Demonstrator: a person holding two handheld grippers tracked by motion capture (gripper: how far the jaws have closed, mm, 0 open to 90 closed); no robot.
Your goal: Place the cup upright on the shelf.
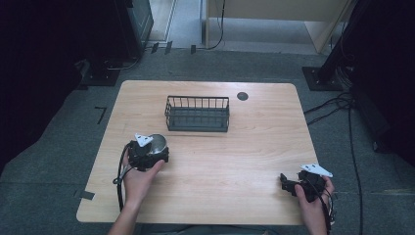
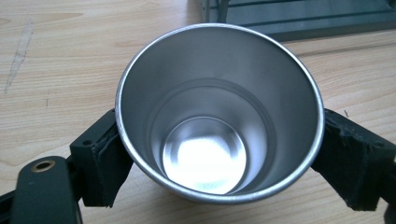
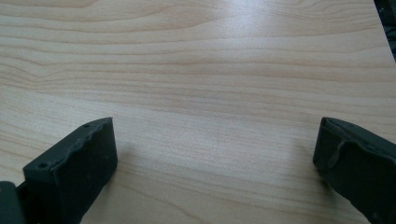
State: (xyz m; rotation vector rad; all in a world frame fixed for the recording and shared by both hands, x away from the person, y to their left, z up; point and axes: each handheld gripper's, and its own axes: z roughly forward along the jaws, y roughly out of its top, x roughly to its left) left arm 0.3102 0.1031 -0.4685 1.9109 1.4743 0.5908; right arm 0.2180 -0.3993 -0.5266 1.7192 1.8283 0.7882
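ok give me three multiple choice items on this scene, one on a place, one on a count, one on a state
1. Where is the wire basket?
A. toward the far side of the table
B. at the near edge
C. on the floor

2. How many metal cups are there?
A. one
B. two
C. three

3. What is the left gripper doing?
A. standing open over bare wood
B. shut on the metal cup
C. resting inside the basket

Answers: 1 A, the high view shows the basket beyond the table's middle. 2 A, a single steel cup shows, by the left hand. 3 B, the left gripper view shows both pads pressed against the cup's sides, while the right gripper stands open over wood.
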